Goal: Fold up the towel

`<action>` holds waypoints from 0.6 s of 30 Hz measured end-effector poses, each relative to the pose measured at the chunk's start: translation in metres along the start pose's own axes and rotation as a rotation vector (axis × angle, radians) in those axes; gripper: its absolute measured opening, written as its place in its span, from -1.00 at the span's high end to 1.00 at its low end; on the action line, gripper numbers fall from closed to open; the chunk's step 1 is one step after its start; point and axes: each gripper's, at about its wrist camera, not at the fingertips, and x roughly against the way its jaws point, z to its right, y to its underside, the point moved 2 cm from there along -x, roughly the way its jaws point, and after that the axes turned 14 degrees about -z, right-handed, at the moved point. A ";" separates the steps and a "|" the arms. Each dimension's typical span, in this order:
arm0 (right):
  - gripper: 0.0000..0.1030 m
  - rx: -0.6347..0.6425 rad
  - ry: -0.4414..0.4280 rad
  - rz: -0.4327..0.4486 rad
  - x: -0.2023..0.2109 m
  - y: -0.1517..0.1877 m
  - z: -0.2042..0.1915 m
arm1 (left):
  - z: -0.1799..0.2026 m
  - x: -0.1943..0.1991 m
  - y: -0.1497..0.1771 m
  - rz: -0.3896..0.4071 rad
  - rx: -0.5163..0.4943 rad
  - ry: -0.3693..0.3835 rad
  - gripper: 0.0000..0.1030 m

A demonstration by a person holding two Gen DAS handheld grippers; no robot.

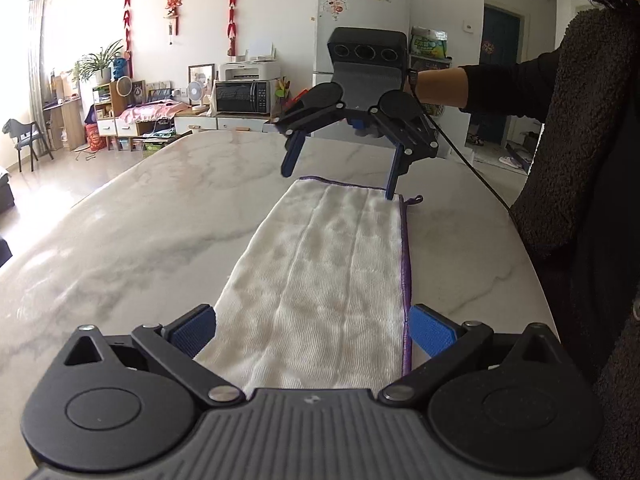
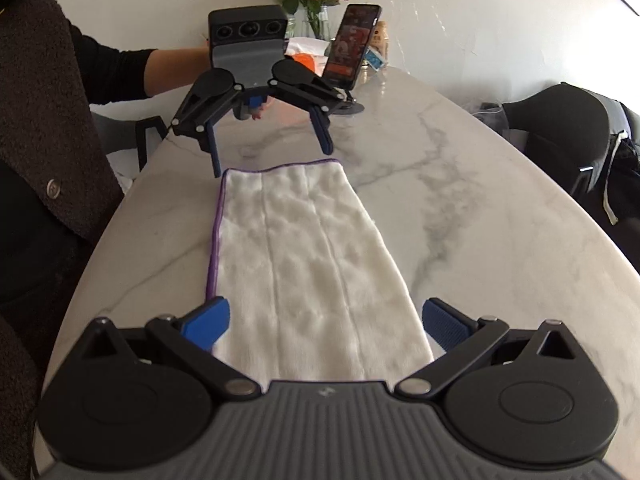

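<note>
White towel (image 1: 320,280) with a purple hem lies flat as a long narrow strip on the marble surface (image 1: 120,240), apparently already folded lengthwise. Left gripper (image 1: 312,334) and right gripper (image 2: 326,326) stand at opposite short ends of the towel, both spread wide, holding nothing. Remaining, by judgement: end-to-end folds.

Both grippers face each other, jaws spread wide. The left gripper (image 2: 270,150) angles downward, held by a dark-sleeved arm (image 2: 120,70); the right gripper (image 1: 340,178) tilts down likewise, its holder's bare wrist (image 1: 440,88) extended.
</note>
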 end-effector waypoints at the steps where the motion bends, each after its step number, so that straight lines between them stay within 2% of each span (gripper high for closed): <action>1: -1.00 0.012 -0.025 -0.010 -0.007 -0.009 0.000 | 0.000 -0.005 -0.006 -0.009 -0.001 0.005 -0.99; 3: -1.00 0.059 -0.060 -0.044 -0.024 -0.026 -0.003 | 0.001 -0.019 -0.018 -0.037 -0.017 0.025 -0.99; 5: -1.00 0.095 -0.055 -0.069 -0.037 -0.034 -0.007 | 0.004 -0.031 -0.021 -0.069 -0.048 0.028 -0.99; 9: -1.00 0.111 -0.054 -0.080 -0.052 -0.037 -0.007 | 0.007 -0.051 -0.019 -0.100 -0.070 0.038 -0.99; 18: -1.00 0.129 -0.040 -0.030 -0.051 -0.013 -0.002 | 0.008 -0.048 0.002 -0.056 -0.085 0.028 -0.99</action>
